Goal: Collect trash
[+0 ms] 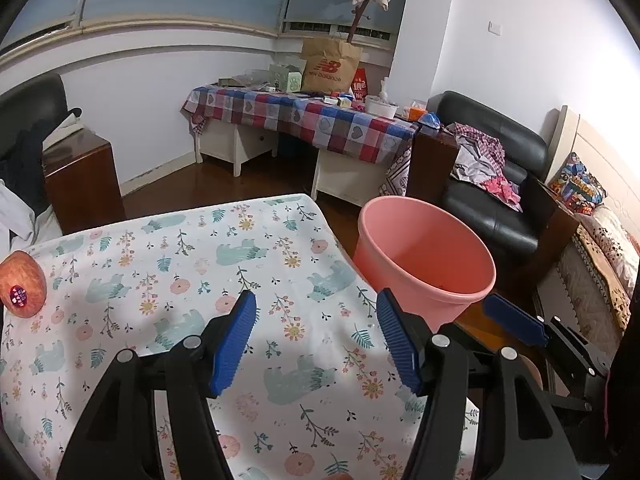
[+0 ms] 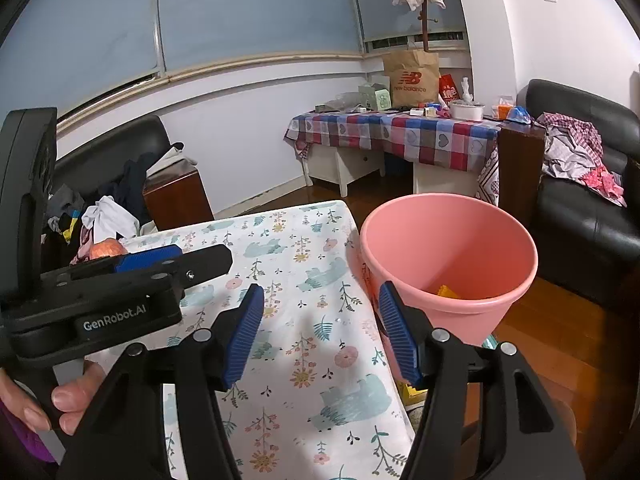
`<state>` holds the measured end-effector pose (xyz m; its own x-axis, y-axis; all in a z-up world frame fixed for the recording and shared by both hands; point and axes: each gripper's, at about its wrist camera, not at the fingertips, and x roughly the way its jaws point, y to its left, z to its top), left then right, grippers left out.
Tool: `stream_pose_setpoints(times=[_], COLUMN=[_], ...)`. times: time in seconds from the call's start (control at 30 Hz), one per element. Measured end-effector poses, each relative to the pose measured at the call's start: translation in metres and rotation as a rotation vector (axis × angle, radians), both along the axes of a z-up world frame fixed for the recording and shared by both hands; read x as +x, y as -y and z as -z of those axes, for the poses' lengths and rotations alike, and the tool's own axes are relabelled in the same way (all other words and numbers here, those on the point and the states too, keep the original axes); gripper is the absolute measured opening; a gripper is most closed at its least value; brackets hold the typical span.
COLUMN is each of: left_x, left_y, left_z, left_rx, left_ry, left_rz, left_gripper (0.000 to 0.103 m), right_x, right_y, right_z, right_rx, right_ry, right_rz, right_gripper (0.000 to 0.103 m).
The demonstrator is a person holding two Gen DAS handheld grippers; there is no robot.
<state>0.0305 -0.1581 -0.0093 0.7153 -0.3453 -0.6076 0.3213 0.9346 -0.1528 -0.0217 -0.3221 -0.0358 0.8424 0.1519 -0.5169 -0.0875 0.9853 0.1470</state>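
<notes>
A pink bin (image 1: 428, 256) stands on the floor at the right edge of the table with the floral cloth (image 1: 192, 264). In the right wrist view the bin (image 2: 448, 248) holds a yellow scrap (image 2: 447, 292) at its bottom. My left gripper (image 1: 316, 332) is open and empty above the cloth, left of the bin. My right gripper (image 2: 320, 328) is open and empty over the table's right edge, close to the bin. A red apple (image 1: 22, 286) with a sticker lies at the table's far left; it also shows in the right wrist view (image 2: 106, 249).
The right gripper's finger (image 1: 516, 320) shows right of the bin in the left view; the left gripper body (image 2: 108, 292) shows at left in the right view. A black sofa (image 1: 496, 184) with clothes, a checkered table (image 1: 304, 120) and a wooden cabinet (image 1: 80, 176) stand beyond.
</notes>
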Motion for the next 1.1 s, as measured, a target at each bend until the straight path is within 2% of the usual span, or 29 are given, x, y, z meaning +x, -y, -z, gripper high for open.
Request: stream_pose_setpoints(times=[0.47,0.73,0.97,1.1], left_x=[-0.004,-0.007,-0.009,-0.01], left_y=[-0.009,-0.011,-0.009,-0.008], left_z=[0.001,0.002,0.009,0.015], left_rx=[0.005,0.034,0.088,0.119], left_ry=[0.002,0.022,0.037,0.044], left_rz=[-0.019,-0.055,-0.096,-0.108], left_gripper=[0.062,0.062,0.062,0.062], right_x=[-0.003,-0.001,0.004,0.006], right_y=[-0.004,-0.001,0.011,0.006], right_z=[-0.002,0.003,0.016,0.026], right_rx=[-0.009,-0.005,0.027,0.008], right_ry=[0.01,-0.001,-0.027,-0.062], right_rz=[0.011,0.073,0.198,0.201], right_gripper=[0.06,0.06,0.06,0.06])
